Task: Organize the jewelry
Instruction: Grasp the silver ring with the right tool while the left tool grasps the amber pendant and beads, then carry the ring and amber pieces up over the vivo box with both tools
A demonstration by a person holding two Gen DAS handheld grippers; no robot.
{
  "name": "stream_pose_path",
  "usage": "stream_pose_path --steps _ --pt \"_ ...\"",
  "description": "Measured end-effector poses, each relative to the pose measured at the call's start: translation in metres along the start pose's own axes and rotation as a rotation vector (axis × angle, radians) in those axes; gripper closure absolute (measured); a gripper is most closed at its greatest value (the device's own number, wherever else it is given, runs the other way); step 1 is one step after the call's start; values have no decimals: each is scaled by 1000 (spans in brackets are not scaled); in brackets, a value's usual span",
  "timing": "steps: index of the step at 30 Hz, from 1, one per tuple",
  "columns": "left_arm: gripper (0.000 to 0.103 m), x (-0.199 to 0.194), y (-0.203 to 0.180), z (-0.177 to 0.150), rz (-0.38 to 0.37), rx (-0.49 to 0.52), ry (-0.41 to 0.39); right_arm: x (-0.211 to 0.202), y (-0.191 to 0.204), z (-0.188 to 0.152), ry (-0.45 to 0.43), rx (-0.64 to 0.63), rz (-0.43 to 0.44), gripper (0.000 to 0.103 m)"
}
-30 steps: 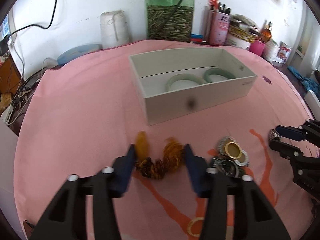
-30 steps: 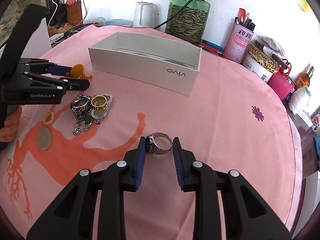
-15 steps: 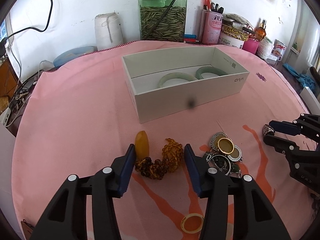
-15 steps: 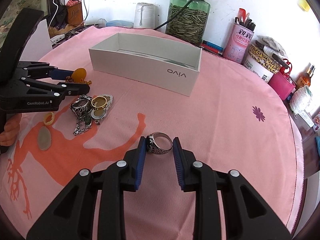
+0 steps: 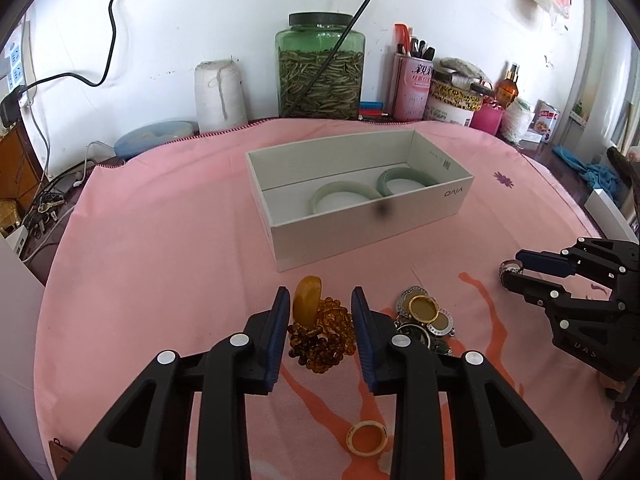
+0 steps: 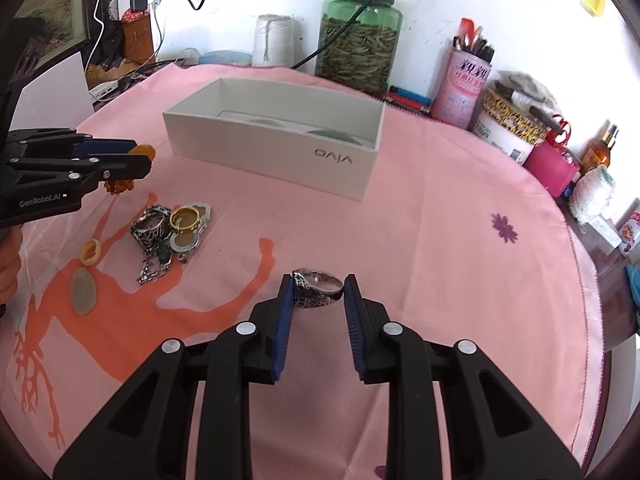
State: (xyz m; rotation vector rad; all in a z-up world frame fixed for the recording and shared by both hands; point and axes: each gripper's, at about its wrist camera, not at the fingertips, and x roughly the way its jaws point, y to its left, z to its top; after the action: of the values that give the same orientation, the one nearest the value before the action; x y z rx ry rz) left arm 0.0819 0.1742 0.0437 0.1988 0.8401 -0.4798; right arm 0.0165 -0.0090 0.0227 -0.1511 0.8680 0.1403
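Two jade bangles [image 5: 344, 197] already lie in the white box [image 5: 372, 228]. The left gripper [image 5: 320, 322] grasps the amber bead bracelet [image 5: 320, 336] and the right gripper [image 6: 316, 304] grasps a silver ring [image 6: 317, 289], both above the worktop [image 5: 160, 260]. A pile of mixed jewelry [image 6: 172, 232] and a yellowish ring [image 5: 367, 437] remain unsorted.
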Motion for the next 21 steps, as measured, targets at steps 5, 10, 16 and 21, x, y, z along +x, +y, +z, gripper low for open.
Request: stream_pose_path --steps 5,10,16,21 --pt "72 -7 -4 3 1 2 -28 -8 -2 3 -31 6 -19 79" --pt "72 -18 -6 6 0 0 -61 -18 0 6 -81 -13 -76 79" --pt "72 -29 -4 25 12 -17 -98 -27 0 19 -130 -27 -136 79" --pt "72 -23 -2 50 7 -38 -97 -29 -3 46 -159 -13 -138 79"
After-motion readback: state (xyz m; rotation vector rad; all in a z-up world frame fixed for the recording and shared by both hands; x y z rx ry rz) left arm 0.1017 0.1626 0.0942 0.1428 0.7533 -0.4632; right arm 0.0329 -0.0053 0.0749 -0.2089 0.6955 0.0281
